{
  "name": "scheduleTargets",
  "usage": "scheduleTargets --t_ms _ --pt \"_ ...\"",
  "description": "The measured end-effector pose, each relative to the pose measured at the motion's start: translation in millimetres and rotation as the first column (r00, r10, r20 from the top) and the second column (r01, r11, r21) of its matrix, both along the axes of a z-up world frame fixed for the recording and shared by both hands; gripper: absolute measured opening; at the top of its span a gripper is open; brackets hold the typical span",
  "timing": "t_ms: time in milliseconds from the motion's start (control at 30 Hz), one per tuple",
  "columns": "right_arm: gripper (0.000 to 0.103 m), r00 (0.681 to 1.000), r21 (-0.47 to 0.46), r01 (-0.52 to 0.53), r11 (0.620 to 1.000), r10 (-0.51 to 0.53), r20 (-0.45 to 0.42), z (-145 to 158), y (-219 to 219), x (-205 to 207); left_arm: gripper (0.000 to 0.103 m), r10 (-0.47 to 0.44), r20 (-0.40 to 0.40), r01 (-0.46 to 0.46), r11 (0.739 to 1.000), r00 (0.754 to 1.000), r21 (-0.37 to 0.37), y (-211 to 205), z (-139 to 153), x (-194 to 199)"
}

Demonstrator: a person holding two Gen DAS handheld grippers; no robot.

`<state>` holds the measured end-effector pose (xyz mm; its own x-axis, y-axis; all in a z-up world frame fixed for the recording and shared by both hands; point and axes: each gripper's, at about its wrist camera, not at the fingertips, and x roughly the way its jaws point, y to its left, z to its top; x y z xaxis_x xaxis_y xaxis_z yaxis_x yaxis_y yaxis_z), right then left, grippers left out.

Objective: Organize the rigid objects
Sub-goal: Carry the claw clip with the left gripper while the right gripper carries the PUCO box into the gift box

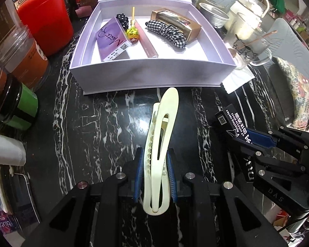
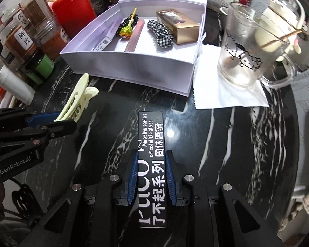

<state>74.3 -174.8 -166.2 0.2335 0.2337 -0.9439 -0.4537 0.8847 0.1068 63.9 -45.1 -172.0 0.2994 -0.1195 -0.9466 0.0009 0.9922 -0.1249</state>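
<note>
- clip [image 1: 161, 144], cream and long, is sitting clamped between the pads of the left gripper [image 1: 155, 171], its tip pointing at the front wall of the box [image 1: 152, 74] and stopping just short of it.
- right gripper [image 2: 151, 177] is squeezing a black lip gloss carton [image 2: 152, 164] lengthwise, with the printed face up and the far end sticking out well past the fingers.
- both loads are hanging over the dark marble table [image 2: 226, 144], near the box but not yet over it.
- box is lying open and already holding a purple card [image 1: 111, 41], a lollipop [image 1: 131, 32], a pink tube [image 1: 147, 43], a checked scrunchie [image 1: 166, 33] and a gold carton [image 1: 175, 21].
- free floor seems to be showing along the near edge, in front of the card and the scrunchie; that looks like the best landing spot.
- to do this well, each piece is probably needing a lift over the front wall before going down, and the two grippers are better entering one at a time so they are not colliding.
- clip is sticking far out, so its tip could be catching the wall if kept low.
</note>
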Motion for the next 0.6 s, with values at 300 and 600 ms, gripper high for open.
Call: scheduleTargets --t_ms 300,600 --pt "0.025 0.999 0.018 0.052 0.998 -0.052 0.0 26.7 -4.0 -11.3 0.022 -0.013 0.031 0.013 1.0 0.999 -0.002 7.0 30.6 -8.9" --pt "0.025 0.997 0.04 0.078 0.996 -0.079 0.008 57.0 0.0 -18.7 0.022 -0.04 0.072 0.04 0.999 0.997 0.003 8.4 67.1 -10.3"
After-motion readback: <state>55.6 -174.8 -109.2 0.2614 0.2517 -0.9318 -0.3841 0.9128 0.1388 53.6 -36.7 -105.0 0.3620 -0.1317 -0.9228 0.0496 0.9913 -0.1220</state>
